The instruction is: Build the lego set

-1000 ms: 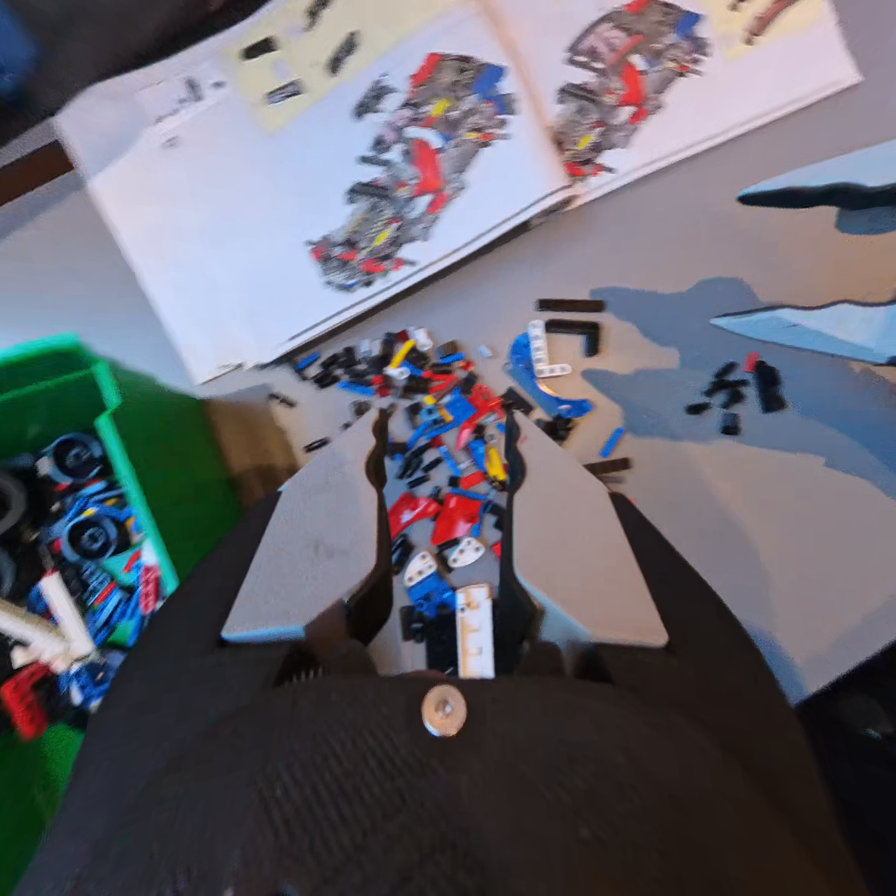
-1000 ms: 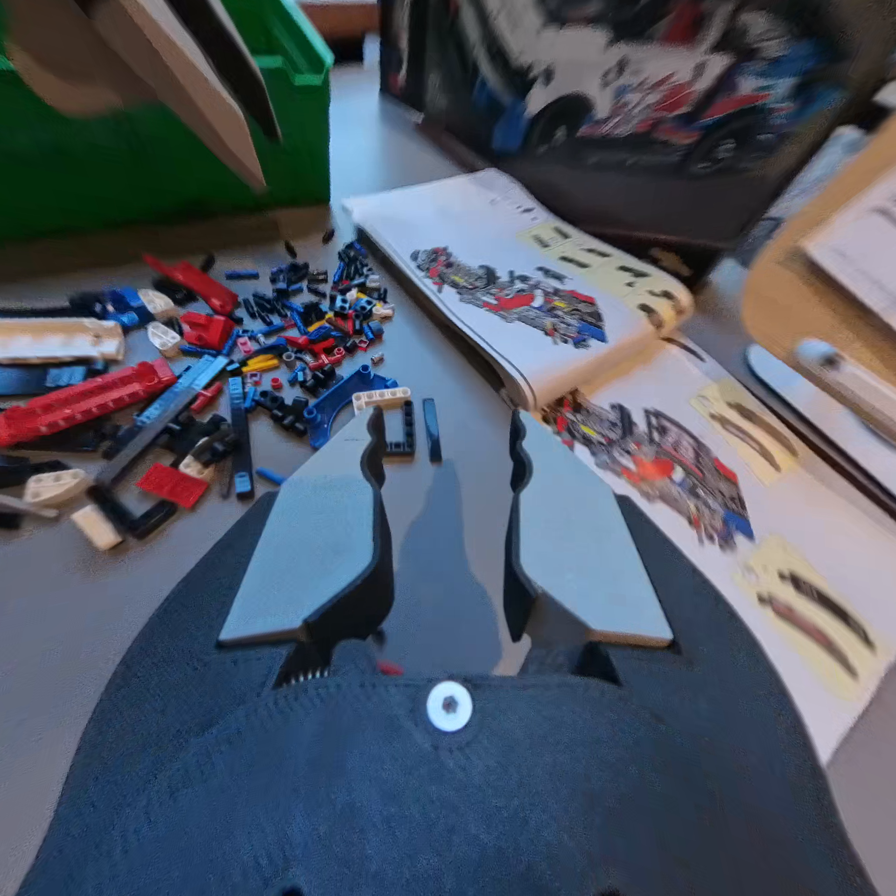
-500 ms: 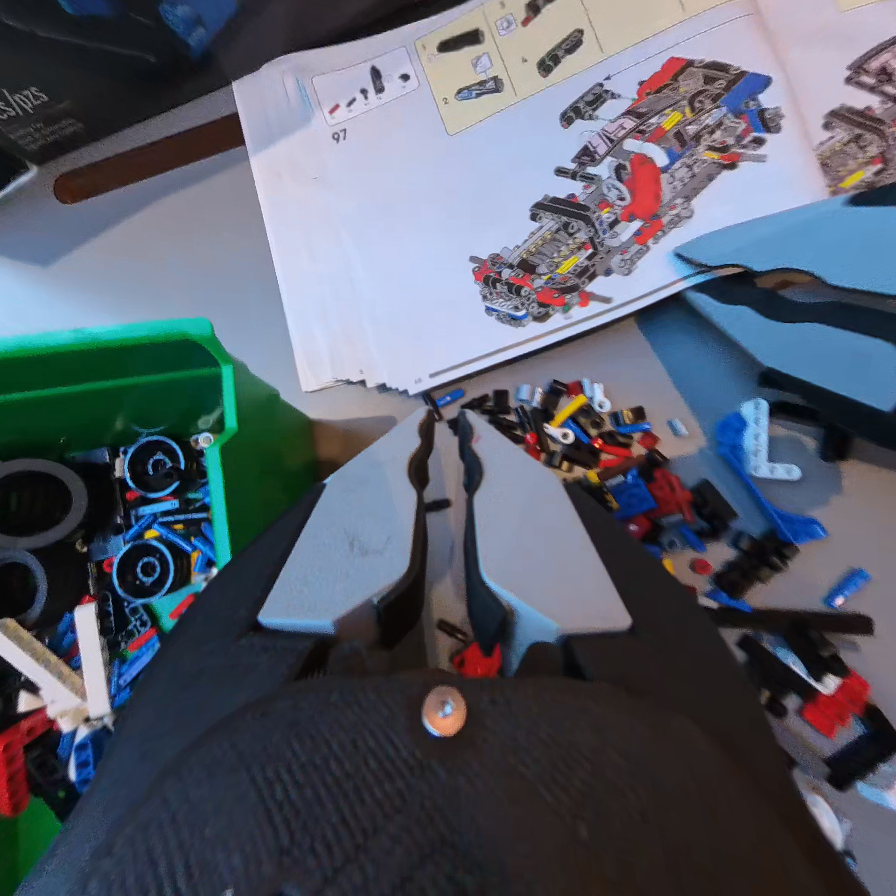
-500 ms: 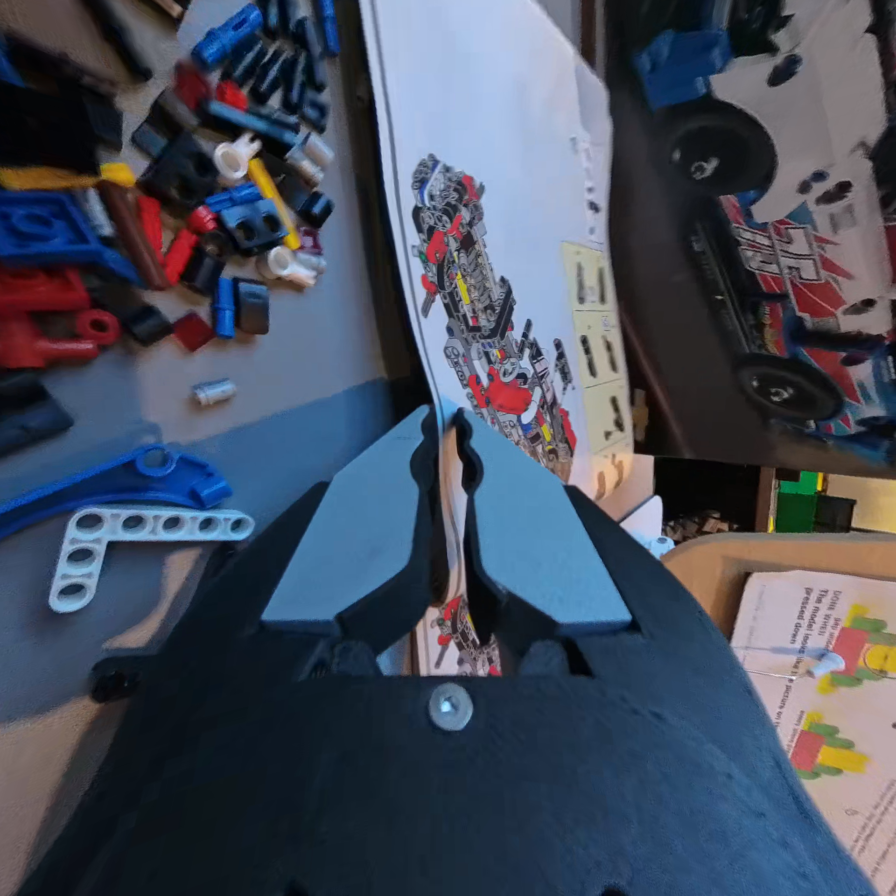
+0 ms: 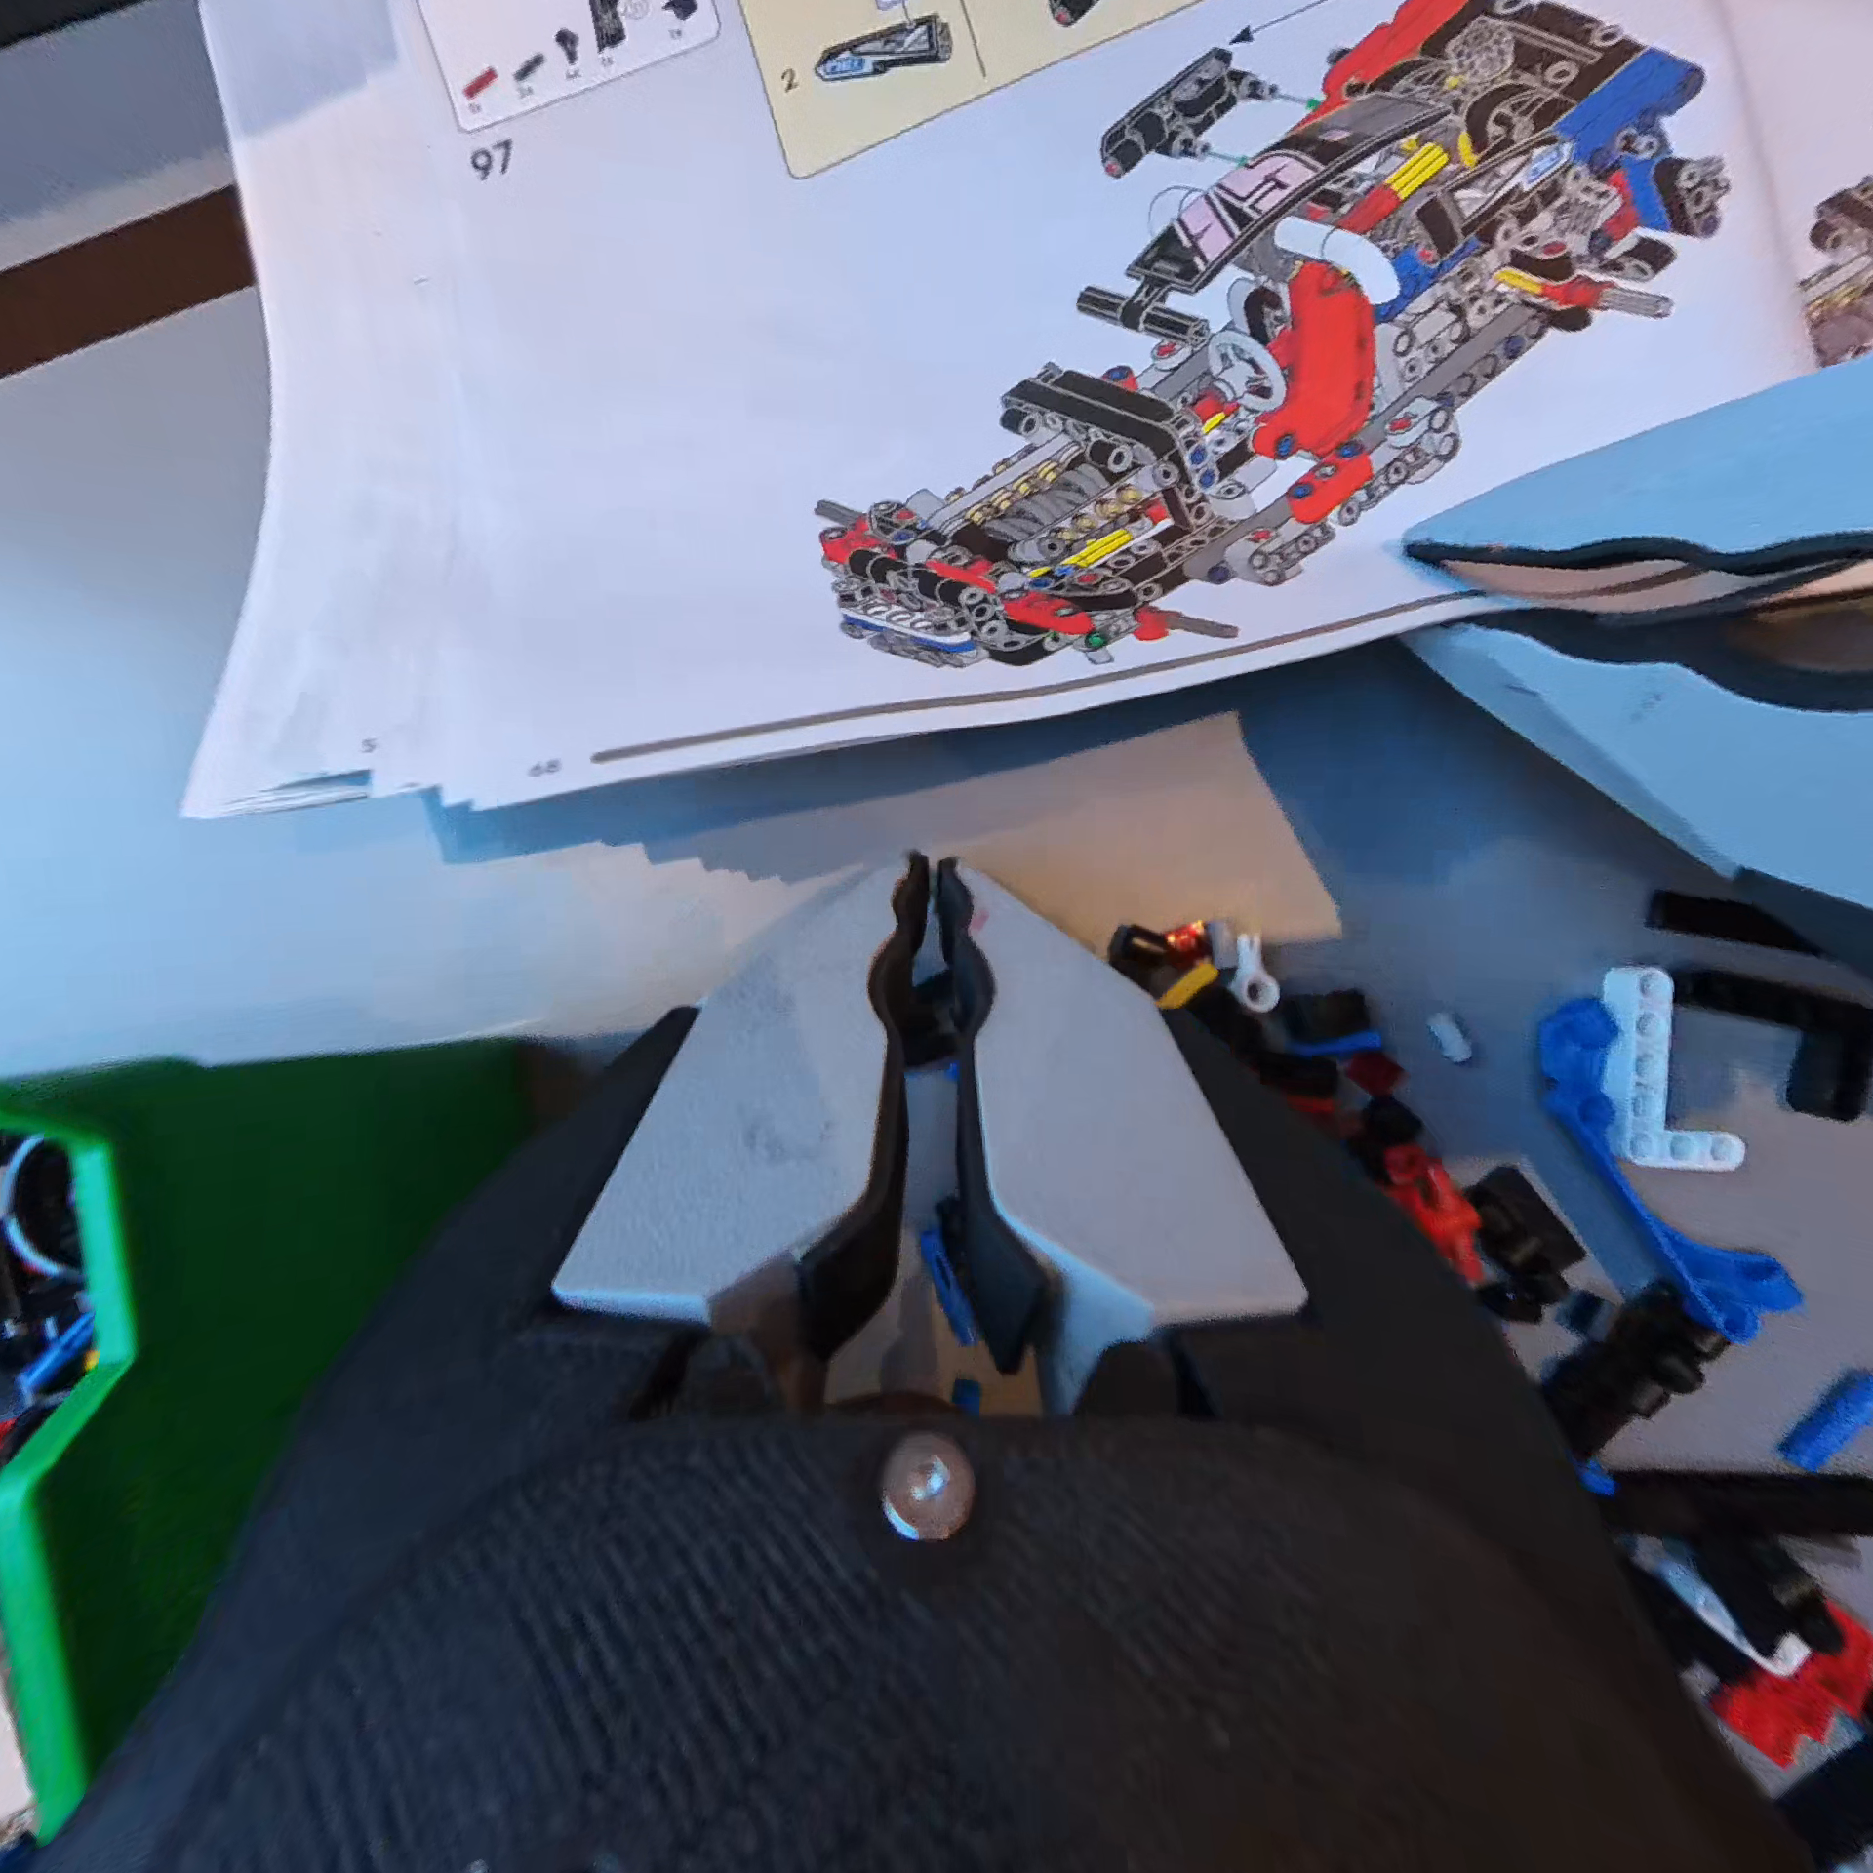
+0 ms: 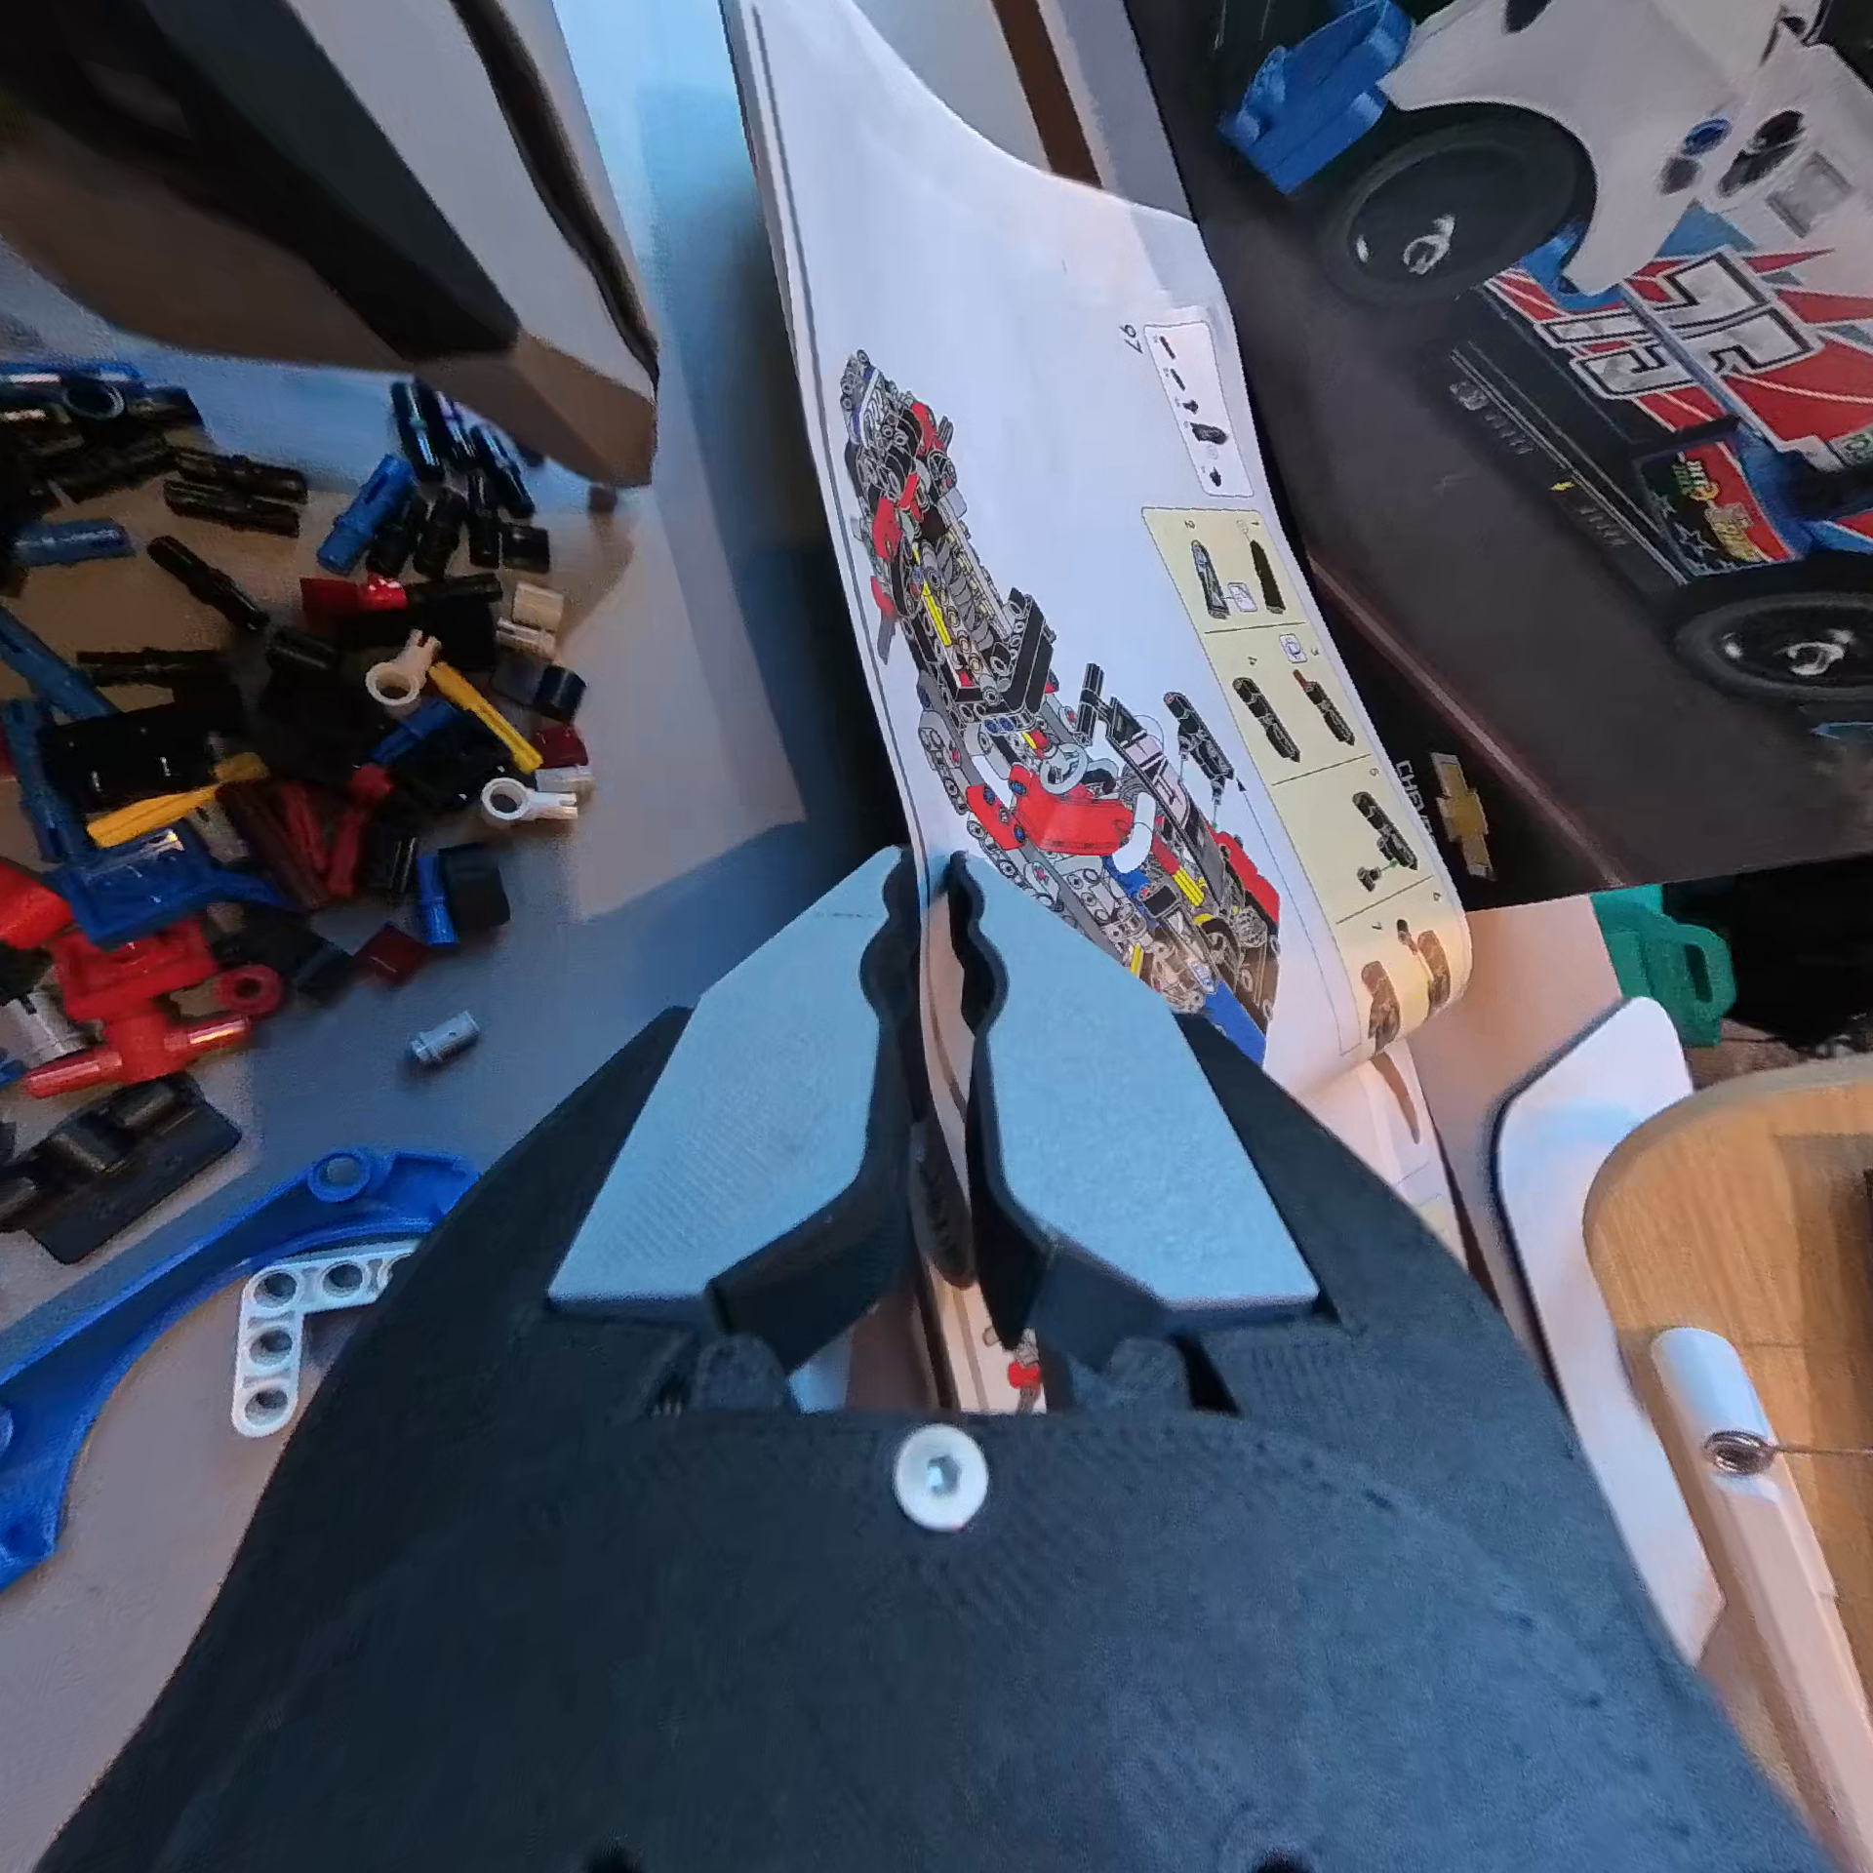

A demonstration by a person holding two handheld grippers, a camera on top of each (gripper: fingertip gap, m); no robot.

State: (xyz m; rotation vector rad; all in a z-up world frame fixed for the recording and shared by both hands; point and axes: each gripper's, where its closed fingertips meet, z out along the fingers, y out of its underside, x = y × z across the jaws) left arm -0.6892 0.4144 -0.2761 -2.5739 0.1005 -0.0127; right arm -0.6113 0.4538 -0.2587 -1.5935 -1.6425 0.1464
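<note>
A grey counter (image 5: 152,912) carries the set, partly sunlit. The left tongs (image 5: 930,874) are pressed together with nothing visibly held at the tips, hovering just short of the booklet's near edge. The right tongs (image 6: 927,880) pinch the lower edge of a booklet (image 6: 1014,426) page, which curves up off the counter. Loose bricks (image 6: 334,730) lie scattered beside the booklet, with a blue arch (image 5: 1662,1196) and a white L-beam (image 5: 1652,1074) touching each other. A green bin (image 5: 71,1318) stands at the left, apparently holding more parts. The set's box (image 6: 1571,507) lies beyond the booklet.
</note>
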